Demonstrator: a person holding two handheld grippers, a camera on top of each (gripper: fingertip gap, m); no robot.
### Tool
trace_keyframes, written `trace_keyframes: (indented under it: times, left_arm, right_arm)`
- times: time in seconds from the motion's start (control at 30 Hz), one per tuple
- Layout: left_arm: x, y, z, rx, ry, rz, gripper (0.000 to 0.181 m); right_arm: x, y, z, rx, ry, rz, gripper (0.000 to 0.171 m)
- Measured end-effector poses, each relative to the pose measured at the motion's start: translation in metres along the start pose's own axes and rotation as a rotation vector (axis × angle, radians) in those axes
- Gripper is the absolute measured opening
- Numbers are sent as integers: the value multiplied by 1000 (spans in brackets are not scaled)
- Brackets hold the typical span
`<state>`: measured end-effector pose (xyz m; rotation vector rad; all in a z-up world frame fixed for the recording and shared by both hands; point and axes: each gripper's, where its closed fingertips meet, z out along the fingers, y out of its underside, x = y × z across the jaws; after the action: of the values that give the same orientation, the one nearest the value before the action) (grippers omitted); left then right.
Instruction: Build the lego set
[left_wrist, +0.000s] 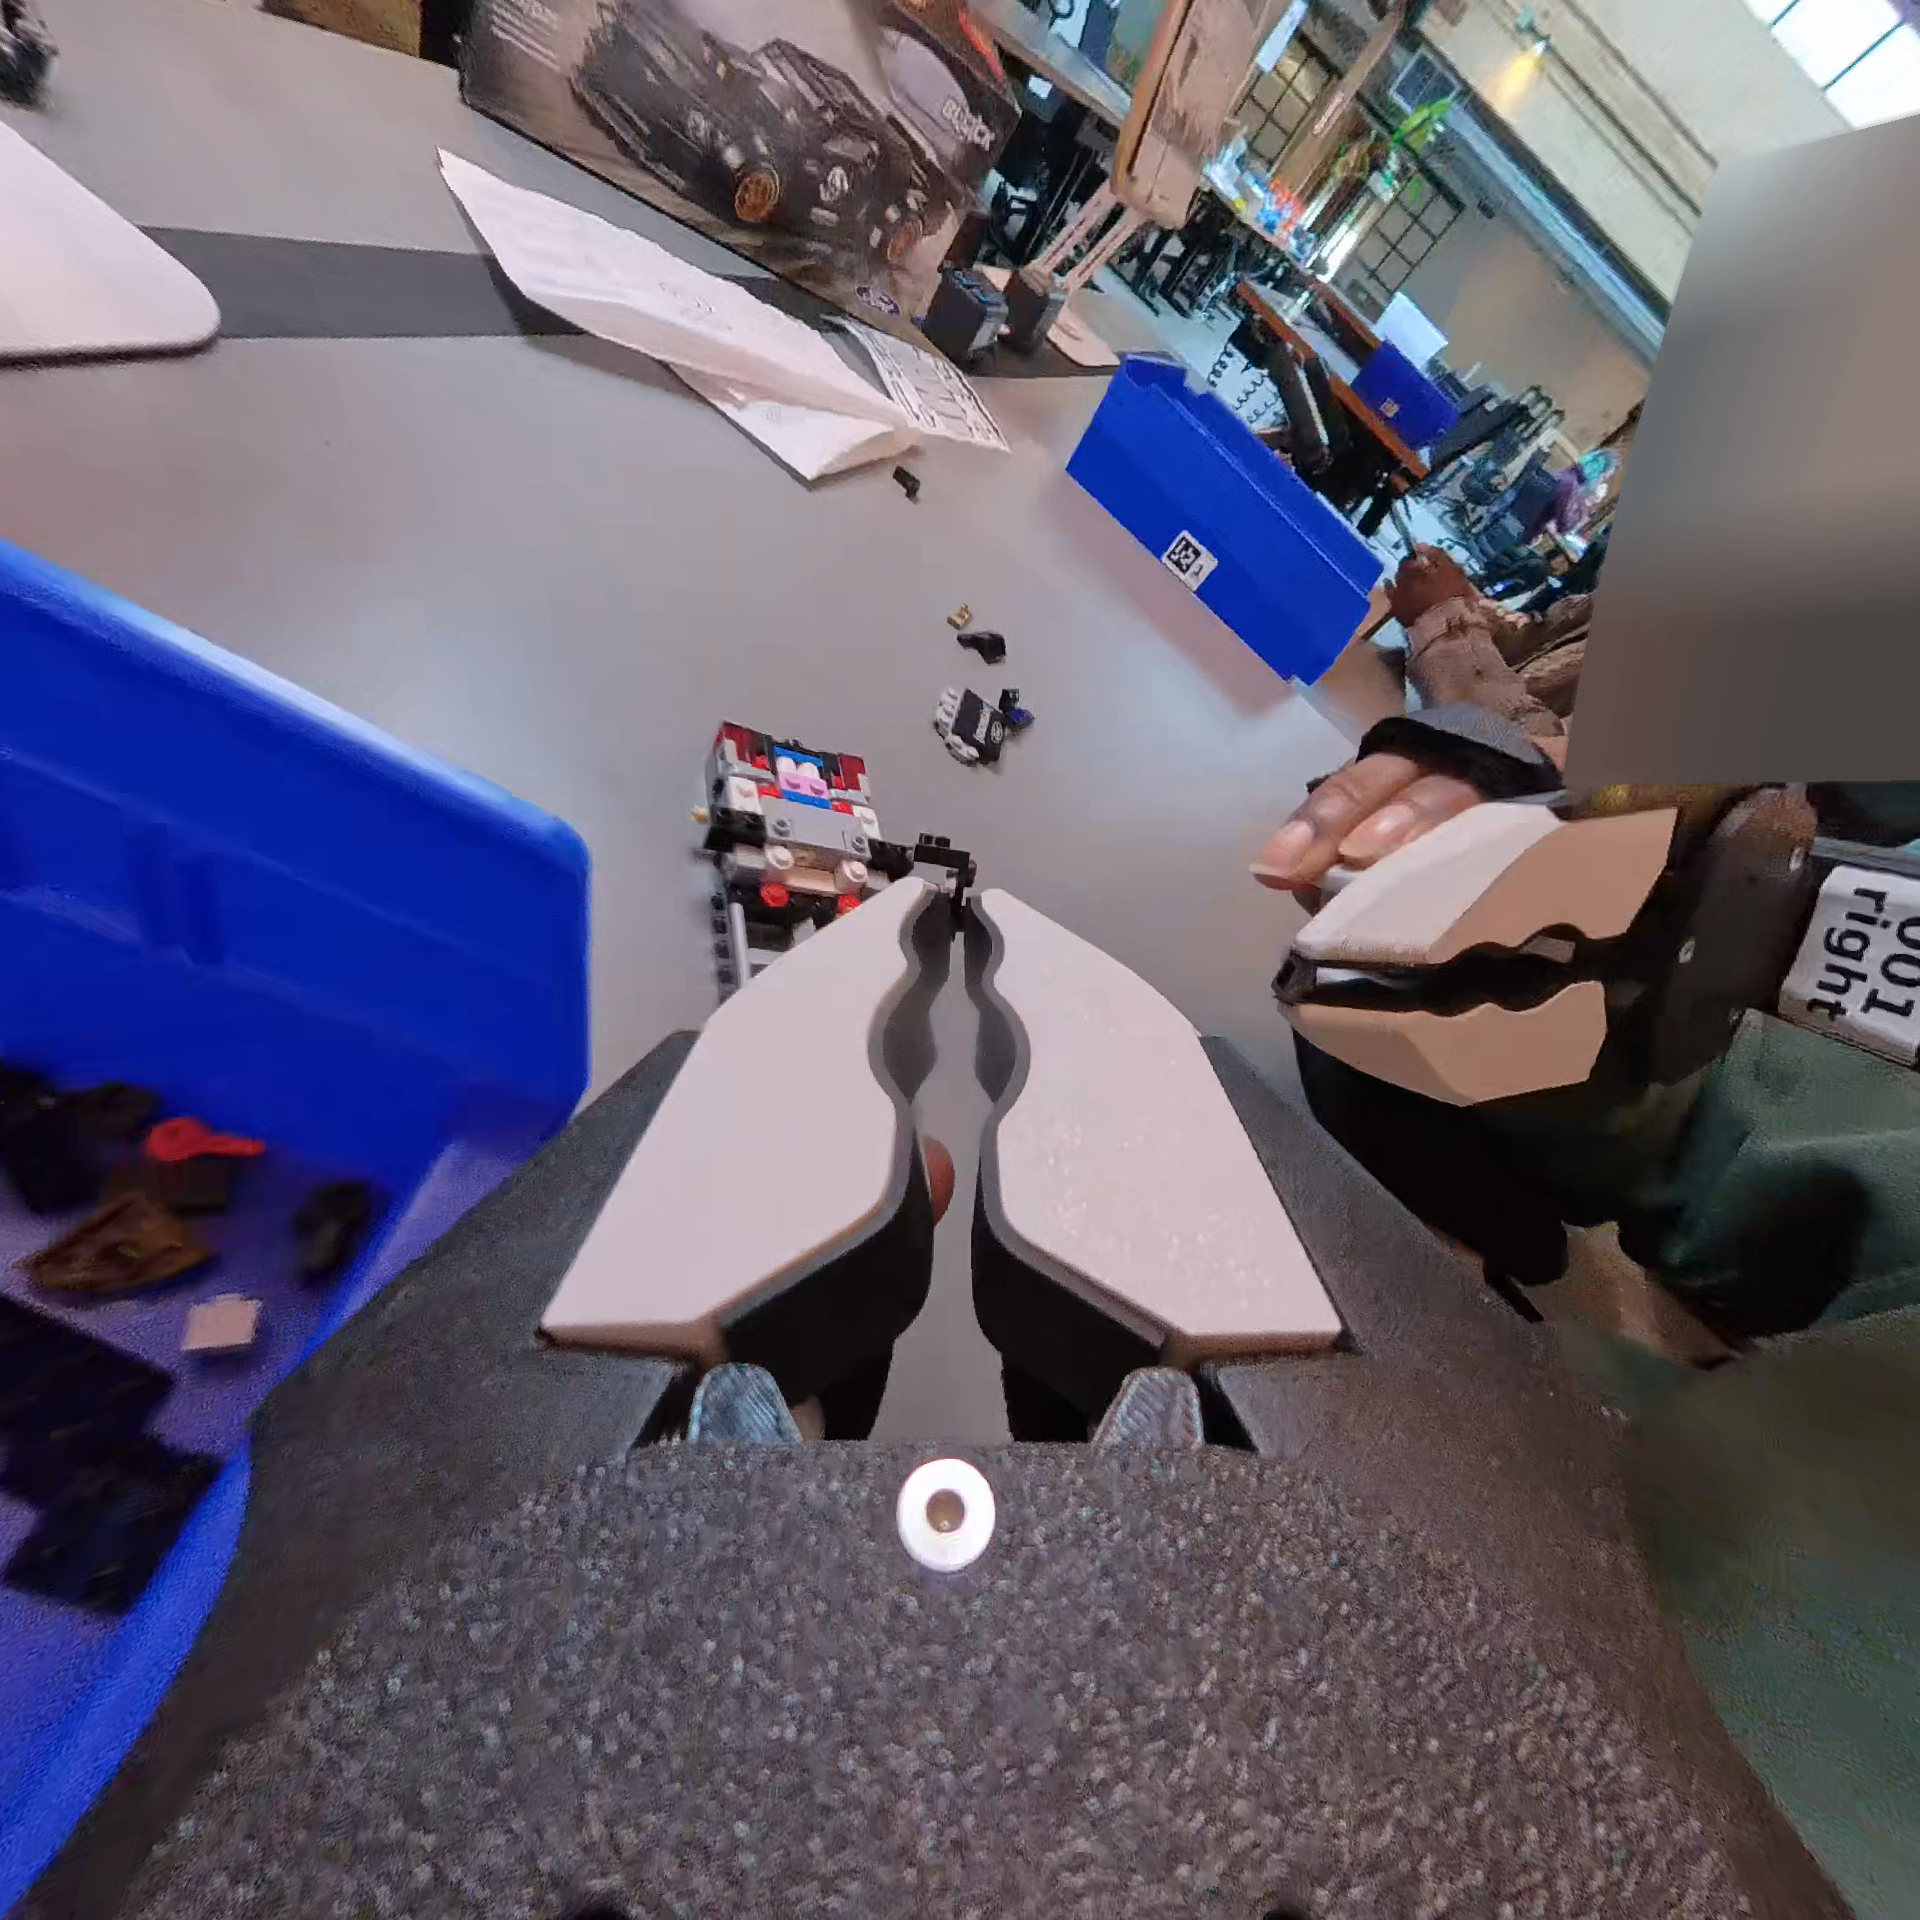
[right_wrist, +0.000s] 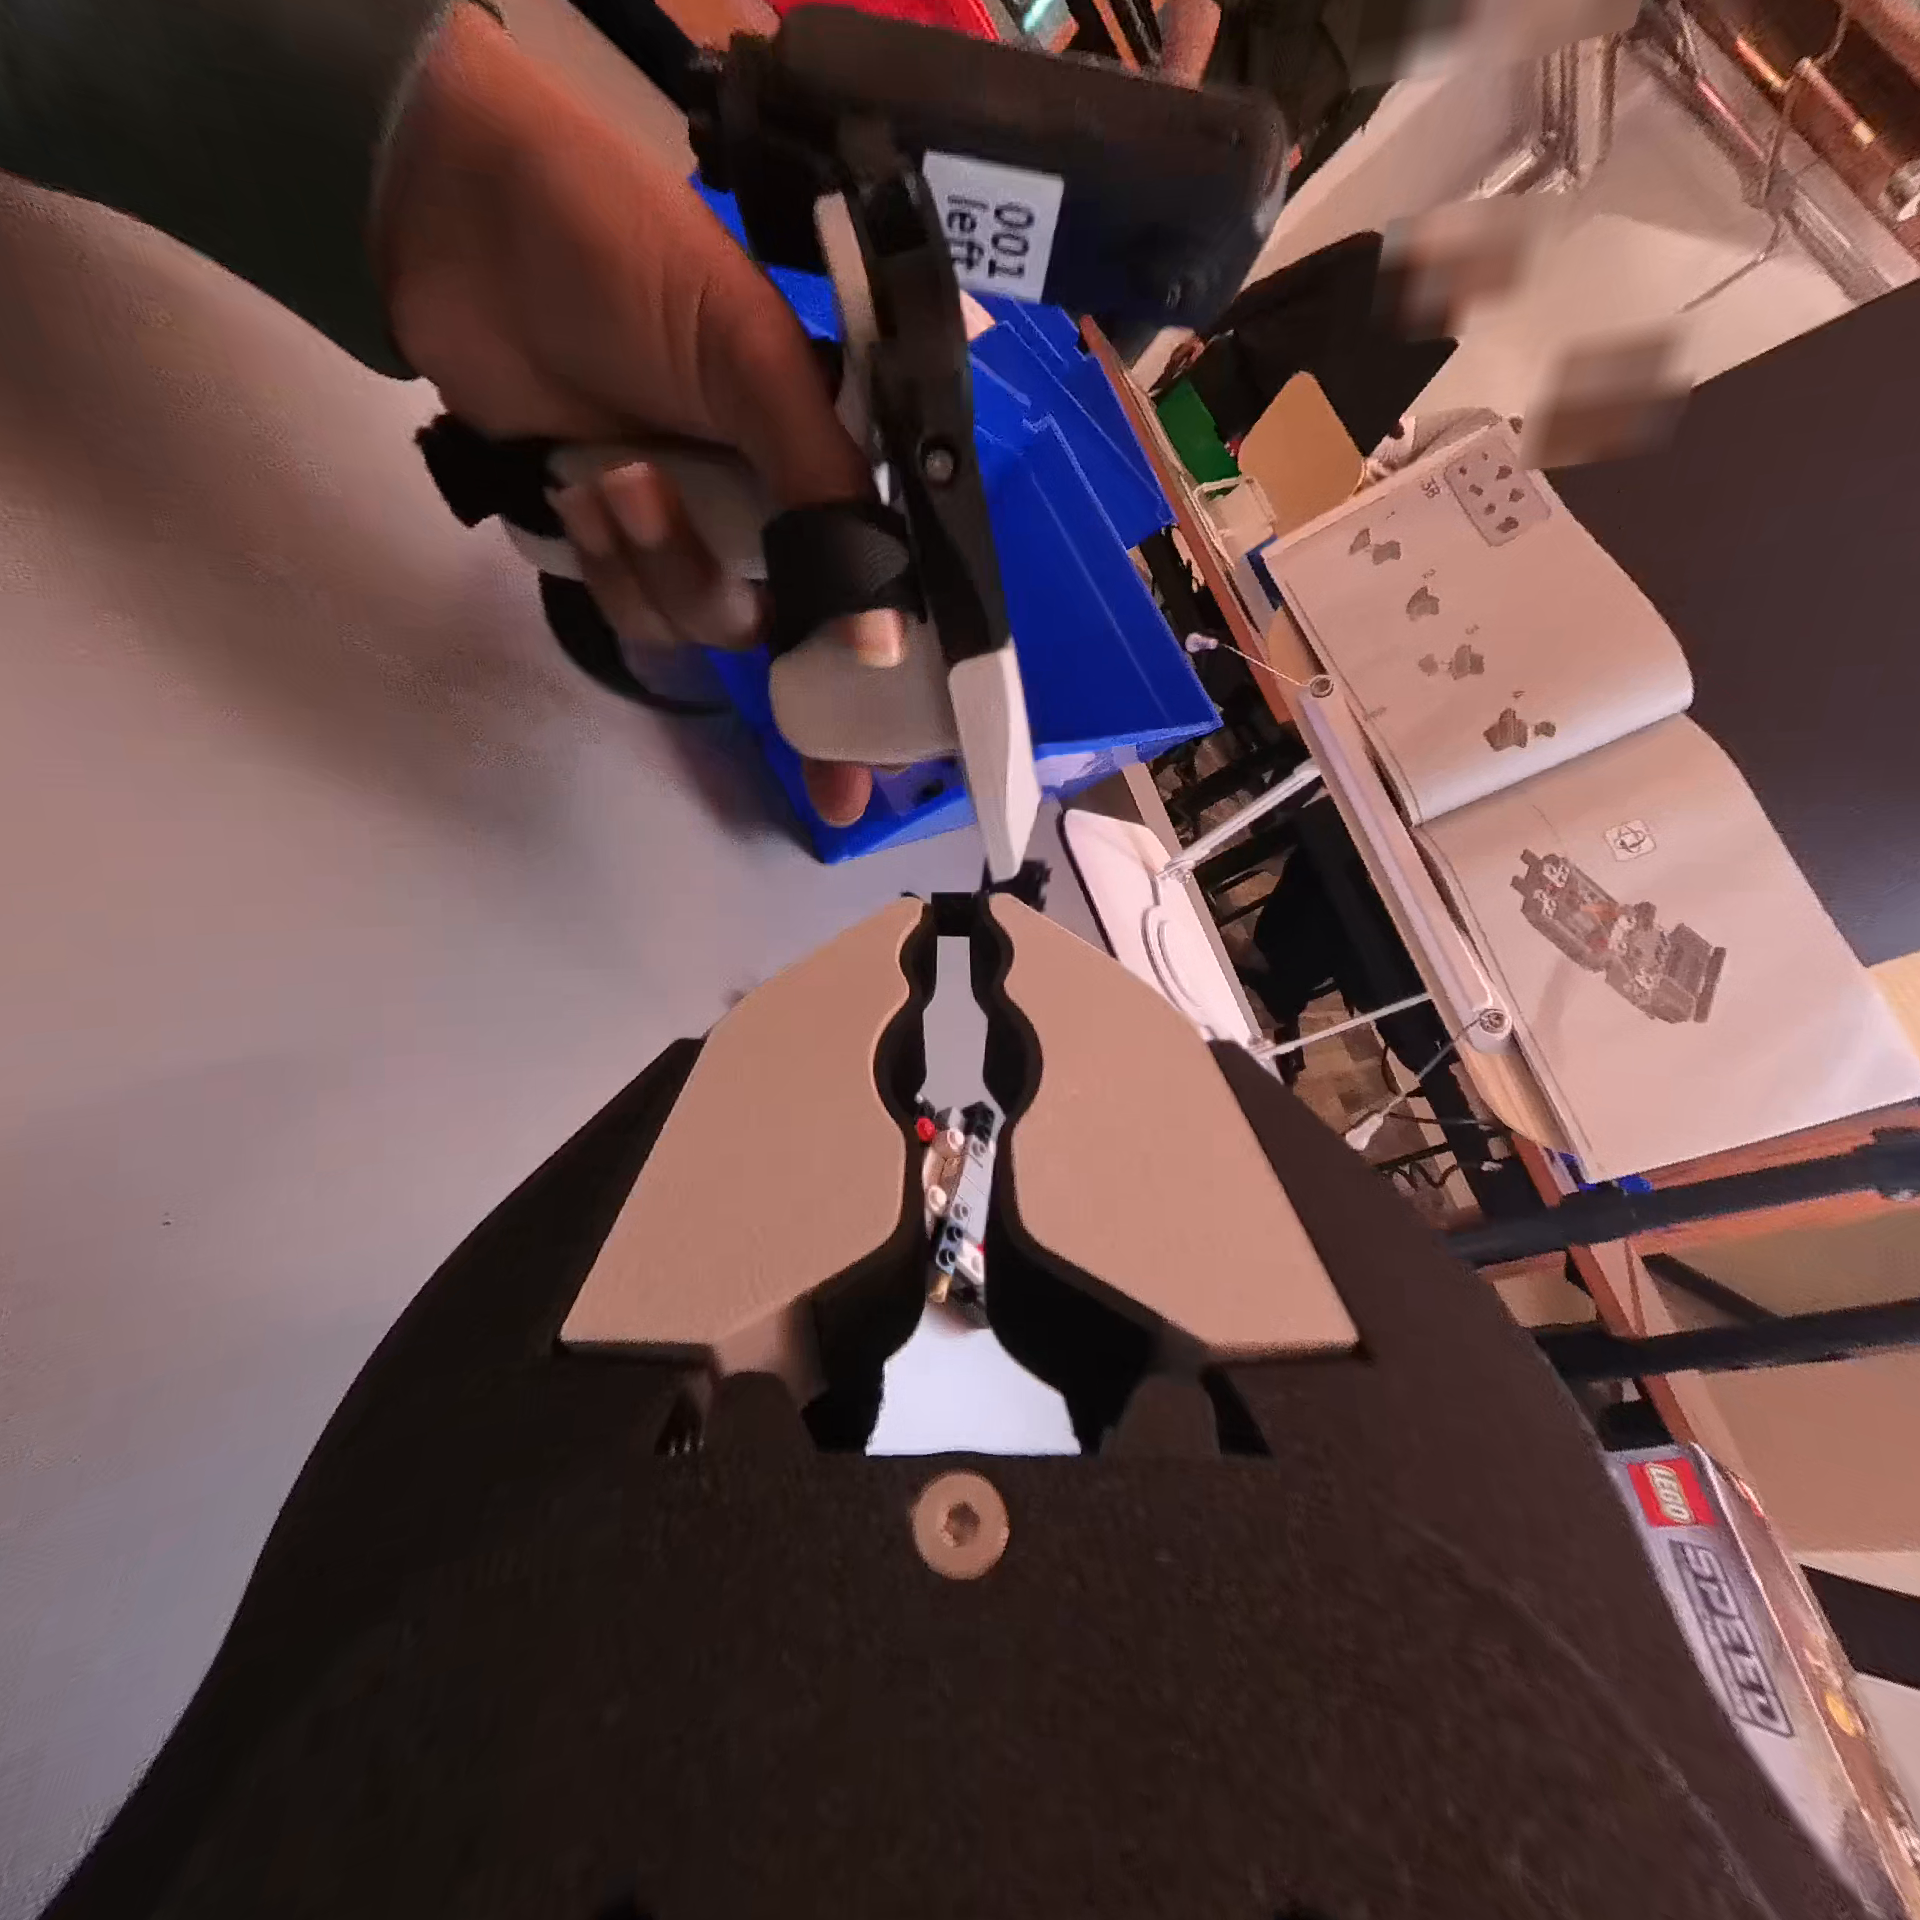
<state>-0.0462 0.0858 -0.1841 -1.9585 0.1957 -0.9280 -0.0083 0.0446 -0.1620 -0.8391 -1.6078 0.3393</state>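
Two hand-held grippers with pale beige fingers work close together above a grey table. In the left wrist view the left gripper has its fingers nearly together, the tips pinching a small black brick piece just in front of a partly built toy car of grey, white, red and black bricks that stands on the table; whether the piece touches the car cannot be told. At that view's right edge the right gripper lies turned on its side, its fingers drawn close on something thin and dark (what exactly is unclear), with a person's hand behind it. In the right wrist view the right gripper clamps a small black part at its tips, and the left gripper's finger comes down from above so that its tip meets that part; a hand holds that tool. Through the gap between the right fingers the toy car shows below. Round about lie a blue plastic bin of loose dark and red pieces, a second blue plastic bin, a few loose small bricks, white paper sheets, a dark printed box showing a car, and an open instruction booklet on a stand
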Motion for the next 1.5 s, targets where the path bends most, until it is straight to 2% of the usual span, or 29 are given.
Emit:
trace_keyframes:
  times: [0.1, 0.17, 0.37, 0.43, 0.5, 0.57, 0.67, 0.77, 0.9, 1.03, 1.1, 1.27, 1.37, 1.5]
  left_arm:
    - [6, -10, -8, 23, -7, 87, 3]
    - [-2, -16, -16, 39, -67, 132, 3]
    - [-58, -41, -66, 84, -429, 246, 3]
    - [-76, -33, -70, 13, -530, 268, 3]
    - [-86, -21, -66, -69, -583, 333, 20]
    - [-83, -9, -56, -142, -551, 372, 40]
    - [-72, -2, -43, -168, -496, 467, 52]
    - [-57, 2, -32, -169, -418, 565, 51]
    - [-43, -15, -31, -66, -444, 752, 53]
    - [-25, -24, -34, 17, -370, 761, 47]
    - [2, -19, -33, 48, -184, 719, 33]
    - [54, -11, -26, 84, 231, 356, 27]
    - [63, -6, -15, 64, 329, 190, 21]
    - [68, 5, -8, 11, 383, 124, 20]
  right_arm:
    - [2, 12, 2, -13, -22, 46, 6]
    - [3, 19, 4, -17, -46, 96, 6]
    - [-2, 25, 9, -39, -73, 133, 7]
    - [-5, 27, 11, -50, -87, 140, 7]
    - [-8, 30, 13, -61, -92, 136, 7]
    - [-10, 31, 14, -66, -102, 148, 7]
    - [-10, 33, 14, -66, -107, 164, 7]
    - [-11, 33, 15, -65, -111, 165, 7]
    - [-11, 33, 15, -62, -113, 171, 7]
    - [-7, 27, 13, -16, -115, 258, 7]
    - [-1, 20, 10, 47, -116, 333, 7]
    - [8, -1, 0, 183, -86, 330, 7]
    - [10, -8, -3, 214, -57, 281, 7]
    - [7, -9, -3, 201, -42, 214, 7]
